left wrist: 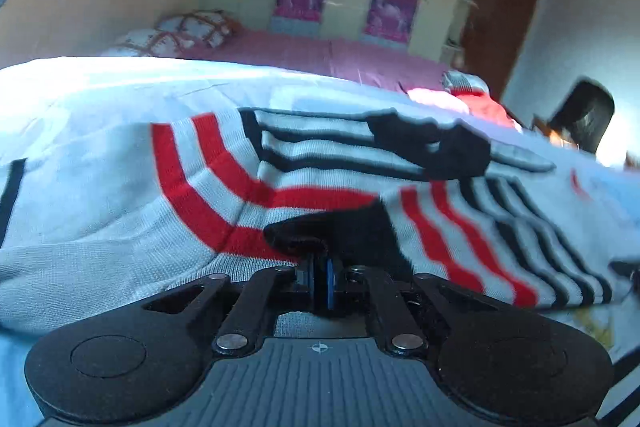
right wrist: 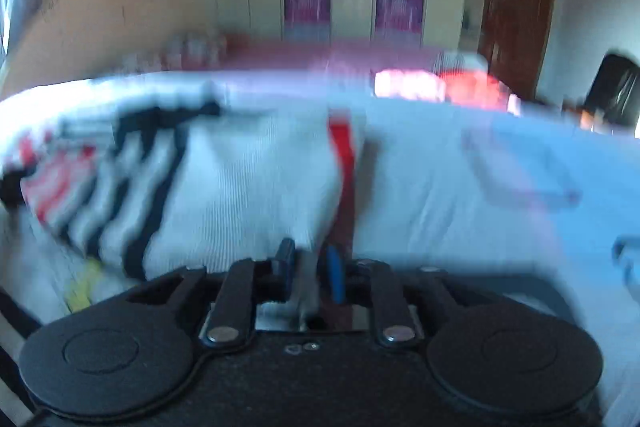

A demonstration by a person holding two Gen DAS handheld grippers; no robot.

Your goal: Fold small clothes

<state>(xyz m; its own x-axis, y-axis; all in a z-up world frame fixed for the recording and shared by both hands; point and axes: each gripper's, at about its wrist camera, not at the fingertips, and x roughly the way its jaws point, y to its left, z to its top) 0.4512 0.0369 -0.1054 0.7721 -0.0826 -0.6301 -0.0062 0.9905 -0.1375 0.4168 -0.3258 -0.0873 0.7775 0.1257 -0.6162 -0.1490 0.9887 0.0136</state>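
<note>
Two tools (left wrist: pixel 320 267) (right wrist: pixel 310 267) pinching ribbed knit striped sock (left wrist: pixel 320 163) (right wrist: pixel 240 179), rumpled white sheet (left wrist: pixel 100 91)

White sock (left wrist: pixel 120 227) with red and black stripes.

Each gripper is built of matte black plastic: two round discs at the sides and two flat link bars fixed with silver rivets. A ribbed grey plate with a small crosshair mark is seen on the left gripper (left wrist: pixel 320 269). Blue pads line the fingers of the right gripper (right wrist: pixel 310 267), and a shiny metal plate lies behind them.
</note>
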